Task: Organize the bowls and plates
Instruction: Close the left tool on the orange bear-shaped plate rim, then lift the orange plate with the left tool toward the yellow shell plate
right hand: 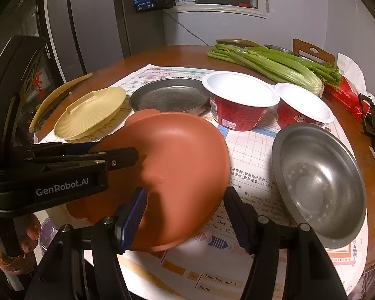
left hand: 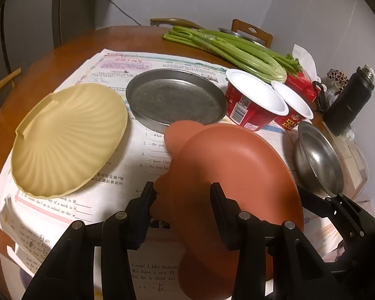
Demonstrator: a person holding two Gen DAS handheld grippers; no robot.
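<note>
Gripped by the left gripper (left hand: 182,195) is one reddish-brown plate (left hand: 227,175), whose near rim is pinched between the two black fingers; from the right wrist view this gripper (right hand: 127,153) is seen clamped on the plate's (right hand: 177,165) left edge, and the plate is held tilted above the printed worksheets (left hand: 137,155) that cover the round wooden desk (left hand: 70,50). The right gripper (right hand: 185,215) hovers near the plate's lower edge; its fingers stand apart with printed paper visible between them, though the plate's rim runs just beside the left finger, so contact there cannot be told.

Counted on the desk are one cream shell-shaped plate (left hand: 67,137) at the left, one flat grey metal plate (left hand: 175,97) in the middle, two red paper bowls with white insides (left hand: 252,100) (left hand: 293,107) side by side, and one steel bowl (right hand: 317,185) at the right. One bunch of celery (left hand: 237,50) lies behind the bowls, one red box (left hand: 301,85) just beside it, and one black bottle (left hand: 347,102) at the far right.
</note>
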